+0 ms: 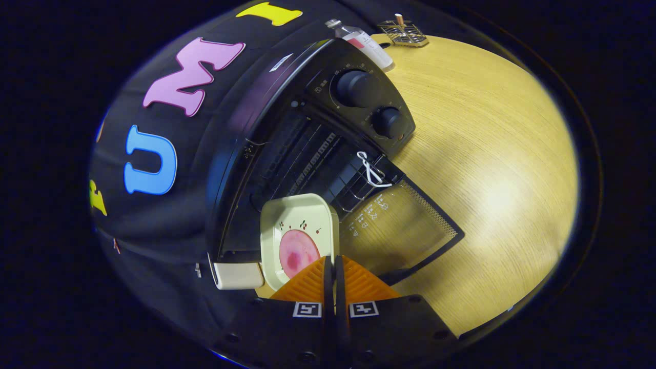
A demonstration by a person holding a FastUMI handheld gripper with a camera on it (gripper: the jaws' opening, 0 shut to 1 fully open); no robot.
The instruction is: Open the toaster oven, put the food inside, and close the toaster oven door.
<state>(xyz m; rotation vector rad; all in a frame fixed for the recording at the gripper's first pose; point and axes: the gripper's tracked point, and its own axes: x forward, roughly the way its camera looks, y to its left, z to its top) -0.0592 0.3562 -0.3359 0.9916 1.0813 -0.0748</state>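
Gripper (335, 279) fingers are observed nearest the camera, brought together with only a thin slit between them, and the near edge of the plate (300, 238) appears to be pinched in that slit; the contact itself is hidden, so a firm grasp is judged, not confirmed.

Table (492, 169): a pale wood surface is noted, extending right and far of the oven.

Toaster oven (287, 128): a black unit is recorded just beyond the fingers. Its glass door (405, 230) is found lowered fully, lying flat over the table to the right of the plate. The wire rack (312, 154) inside is visible, and a white hook (373, 171) is seen at the door hinge. Two knobs (359, 88) are set on the control panel at the far right.

Plate: a cream square dish with a round pink slice of food (297, 251) on it is held at the oven mouth, its far edge just over the threshold. It is judged partly inserted.

Far items: a bottle (366, 43) and a small wire stand (404, 33) are noted beyond the oven.

Risks: the plate is held by one edge only, so tilting could be caused, and the food could slide off. The far rim could be caught on the rack front if the plate is advanced too low. The door is not yet closed.
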